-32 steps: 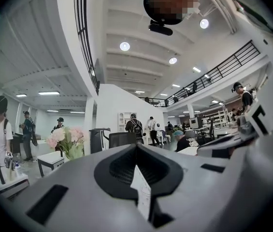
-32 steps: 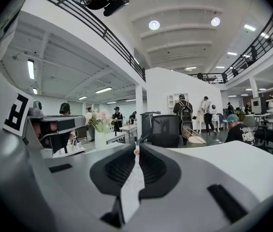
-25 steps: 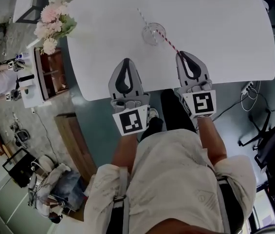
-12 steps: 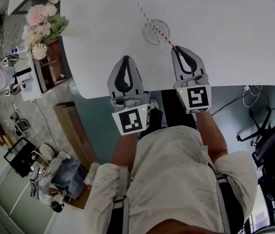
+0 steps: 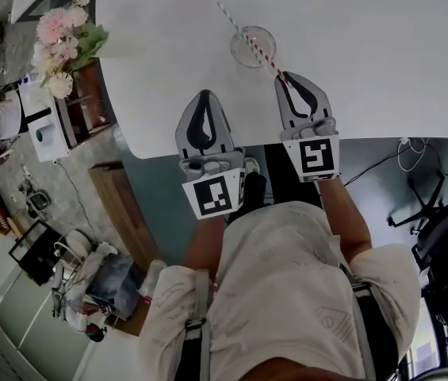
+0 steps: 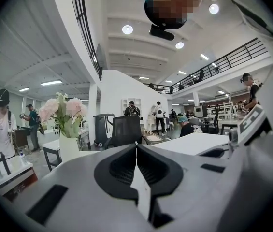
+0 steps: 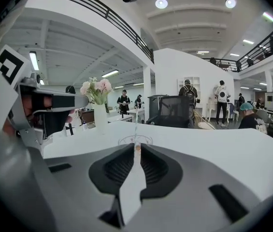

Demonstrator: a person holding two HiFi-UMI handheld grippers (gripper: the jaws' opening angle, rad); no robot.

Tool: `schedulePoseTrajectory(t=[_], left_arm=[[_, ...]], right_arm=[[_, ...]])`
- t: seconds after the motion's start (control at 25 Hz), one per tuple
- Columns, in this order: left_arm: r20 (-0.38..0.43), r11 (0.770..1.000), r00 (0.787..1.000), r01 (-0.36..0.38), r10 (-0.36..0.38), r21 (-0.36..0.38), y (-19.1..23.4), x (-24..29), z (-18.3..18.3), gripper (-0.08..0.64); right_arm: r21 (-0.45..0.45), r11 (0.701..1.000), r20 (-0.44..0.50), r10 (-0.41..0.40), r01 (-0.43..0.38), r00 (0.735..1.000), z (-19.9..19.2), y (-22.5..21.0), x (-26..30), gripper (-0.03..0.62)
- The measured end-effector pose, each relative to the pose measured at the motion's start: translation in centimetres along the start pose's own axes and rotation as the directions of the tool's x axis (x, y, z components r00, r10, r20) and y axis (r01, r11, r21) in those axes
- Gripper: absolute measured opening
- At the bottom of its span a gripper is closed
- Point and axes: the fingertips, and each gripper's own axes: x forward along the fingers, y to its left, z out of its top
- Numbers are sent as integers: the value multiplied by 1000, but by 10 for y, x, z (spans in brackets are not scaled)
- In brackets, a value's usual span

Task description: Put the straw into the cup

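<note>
A clear cup (image 5: pixel 253 46) stands on the white table (image 5: pixel 382 62). The red-and-white striped straw (image 5: pixel 235 24) lies slantwise over the cup's mouth and reaches past its far rim. My right gripper (image 5: pixel 281 75) holds the straw's near end just short of the cup. Its jaws are opening, and the straw end (image 7: pixel 136 148) still sits pinched between the tips, with the cup rim (image 7: pixel 135 140) right ahead. To its left my left gripper (image 5: pixel 205 95) is shut with nothing in it, its tips (image 6: pixel 136 146) meeting over the table's near edge.
A white vase of pink flowers (image 5: pixel 61 42) stands at the table's left corner, also in the left gripper view as the flowers (image 6: pixel 61 112). A black chair (image 7: pixel 175 111) sits beyond the far edge. An office chair (image 5: pixel 442 236) and cables are on the floor at right.
My right gripper has moved closer to the cup, sliding the straw farther across its mouth. Both grippers sit lower over the table. The left gripper stays shut.
</note>
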Motion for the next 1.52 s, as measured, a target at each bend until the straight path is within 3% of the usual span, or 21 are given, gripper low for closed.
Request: schedulePoseTrajectory(t=[0.24, 0.68, 1.04, 1.52], left_arm=[[3, 1000, 1000, 11, -11, -5, -2, -7, 0, 5], [55, 999, 997, 45, -45, -4, -5, -56, 18, 5], [139, 997, 987, 78, -79, 10, 6, -134, 35, 5], [219, 998, 974, 58, -64, 34, 37, -264, 60, 6]], right_arm=[[-4, 1000, -37, 3, -3, 999, -10, 5, -5, 100], [-21, 998, -14, -67, 66, 998, 3, 23, -53, 109], [-70, 988, 55, -136, 140, 989, 21, 71, -118, 110], [-88, 971, 172, -203, 221, 964, 53, 149, -225, 110]])
